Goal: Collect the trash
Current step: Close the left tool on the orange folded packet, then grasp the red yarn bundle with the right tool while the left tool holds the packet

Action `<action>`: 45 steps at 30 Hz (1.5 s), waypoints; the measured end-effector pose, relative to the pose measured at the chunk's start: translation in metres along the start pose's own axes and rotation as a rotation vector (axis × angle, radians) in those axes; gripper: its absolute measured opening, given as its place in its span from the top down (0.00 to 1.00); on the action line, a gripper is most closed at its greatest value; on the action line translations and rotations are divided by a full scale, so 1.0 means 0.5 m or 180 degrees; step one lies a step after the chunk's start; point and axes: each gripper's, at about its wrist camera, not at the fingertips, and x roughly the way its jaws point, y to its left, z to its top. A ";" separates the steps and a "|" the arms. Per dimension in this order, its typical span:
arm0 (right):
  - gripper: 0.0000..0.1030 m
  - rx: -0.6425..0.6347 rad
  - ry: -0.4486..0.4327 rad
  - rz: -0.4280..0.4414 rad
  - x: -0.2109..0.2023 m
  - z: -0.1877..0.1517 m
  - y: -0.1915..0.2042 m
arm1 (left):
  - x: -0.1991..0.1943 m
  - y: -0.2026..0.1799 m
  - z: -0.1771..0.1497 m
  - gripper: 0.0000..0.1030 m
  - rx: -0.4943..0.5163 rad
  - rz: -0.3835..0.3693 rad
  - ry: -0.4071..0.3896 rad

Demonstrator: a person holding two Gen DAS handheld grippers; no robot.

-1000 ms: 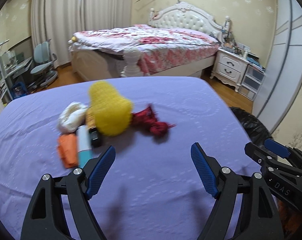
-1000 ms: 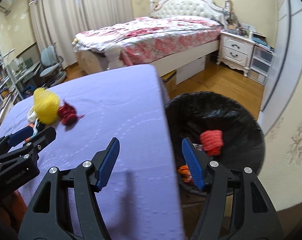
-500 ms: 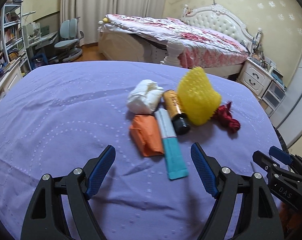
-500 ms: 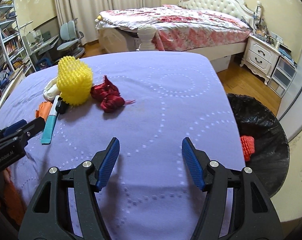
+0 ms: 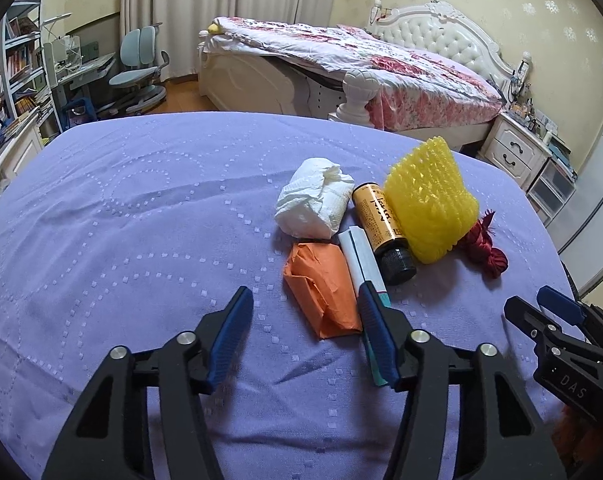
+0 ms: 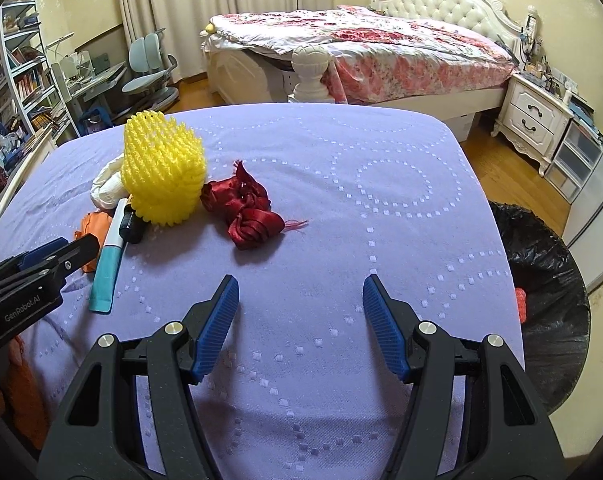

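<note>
- Left tongs (image 5: 306, 334): pitched downward, jaws closing, nothing pressed between the blue pads.
- Right tongs (image 6: 300, 326): pitched downward, jaws parted about halfway, nothing between them.
- Both side by side, apart.

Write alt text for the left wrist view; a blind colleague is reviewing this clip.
The left gripper, jaws closing with nothing pinched yet, hovers over a purple tablecloth just short of an orange paper wad and a white-and-teal tube. Beyond lie a white tissue wad, a gold bottle, yellow foam netting and red ribbon; the right gripper shows at the right edge.
</note>
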 end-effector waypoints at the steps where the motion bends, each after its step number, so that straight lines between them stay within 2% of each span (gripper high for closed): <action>1: 0.39 -0.0011 0.0002 0.0004 0.001 0.001 0.002 | 0.002 0.000 0.000 0.48 0.0006 -0.0011 0.0016; 4: 0.39 -0.0044 0.0010 0.0012 0.004 0.003 0.009 | 0.004 0.001 0.002 0.49 0.0036 -0.0012 0.0029; 11: 0.39 -0.0111 0.0020 0.0018 0.012 0.012 0.020 | -0.001 0.002 -0.002 0.67 0.0088 -0.0107 0.0022; 28: 0.41 -0.0312 0.0062 0.0023 0.057 0.058 0.068 | -0.023 0.055 -0.014 0.69 -0.0027 -0.0113 0.0008; 31: 0.48 -0.0315 0.0061 0.0009 0.064 0.067 0.070 | -0.025 0.060 -0.014 0.69 -0.0044 -0.0117 0.0007; 35: 0.66 -0.0355 0.0046 0.0002 0.060 0.070 0.075 | -0.025 0.058 -0.015 0.69 -0.0040 -0.0119 0.0001; 36: 0.68 -0.0362 0.0045 0.0007 0.060 0.070 0.075 | -0.026 0.059 -0.014 0.69 -0.0040 -0.0118 -0.0004; 45: 0.71 -0.0291 0.0039 0.0042 0.037 0.044 0.061 | -0.035 0.063 -0.021 0.70 -0.0057 -0.0186 -0.0032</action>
